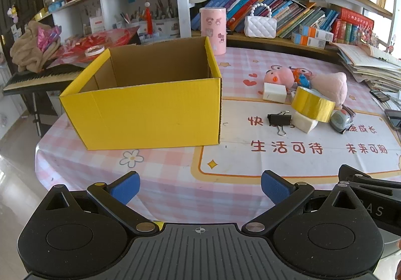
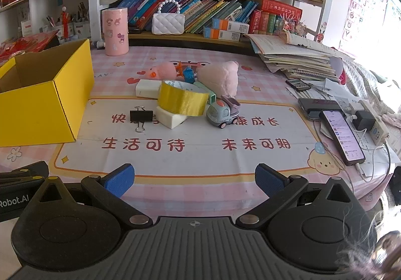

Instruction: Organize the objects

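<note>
Both the left gripper (image 1: 200, 186) and the right gripper (image 2: 194, 178) hover over the near table edge with fingers spread wide and nothing between them. The open yellow cardboard box (image 1: 150, 109) stands at ten o'clock of the gold tape roll (image 2: 182, 99), which leans on a white eraser (image 2: 170, 118). A black binder clip (image 2: 140, 115) lies at nine o'clock of that eraser and a toy truck (image 2: 223, 112) at three o'clock, with pink plush toys (image 2: 220, 77) behind.

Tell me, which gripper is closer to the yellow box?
Left. The left gripper hovers right in front of the yellow box; the right gripper sits farther off, with the box to its left side.
</note>
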Tool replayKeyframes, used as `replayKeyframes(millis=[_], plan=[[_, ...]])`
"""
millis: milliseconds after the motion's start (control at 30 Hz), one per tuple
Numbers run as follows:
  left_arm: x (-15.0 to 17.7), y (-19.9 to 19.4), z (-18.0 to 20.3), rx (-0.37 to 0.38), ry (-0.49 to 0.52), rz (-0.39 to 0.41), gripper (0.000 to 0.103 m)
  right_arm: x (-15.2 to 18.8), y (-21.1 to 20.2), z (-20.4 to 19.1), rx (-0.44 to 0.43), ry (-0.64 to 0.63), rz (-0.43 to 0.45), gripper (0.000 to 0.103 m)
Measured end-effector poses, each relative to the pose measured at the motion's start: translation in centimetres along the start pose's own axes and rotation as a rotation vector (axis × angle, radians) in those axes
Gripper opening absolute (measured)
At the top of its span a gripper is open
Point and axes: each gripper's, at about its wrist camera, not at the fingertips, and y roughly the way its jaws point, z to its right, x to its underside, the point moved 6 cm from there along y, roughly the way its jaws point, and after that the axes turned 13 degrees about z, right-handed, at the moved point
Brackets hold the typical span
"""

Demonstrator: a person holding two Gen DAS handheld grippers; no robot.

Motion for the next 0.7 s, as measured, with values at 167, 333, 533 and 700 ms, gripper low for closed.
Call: replayKeyframes(millis=[167, 333, 533, 700], plan=[[-0.2, 0.3, 0.1, -0.004, -0.003, -0.01, 0.103, 0.2, 0.4, 0.2, -0.009, -0.002, -0.008, 0.103], [-0.3, 0.4, 0.5, -0.006, -0.003, -0.015, 0.103, 0.0, 0.9, 0.7, -0.019, 0.0, -0.018, 0.103], [-0.5, 0.6, 1.0, -0.013, -0.004, -0.022, 0.103, -0.2, 1.3, 1.0, -0.03, 0.0, -0.029, 0.103], [-0.7, 1.0, 1.4, -0.024, -0.009, -0.027, 0.103, -0.6, 2.2, 1.4, -0.044, -0.001, -0.042, 0.103]])
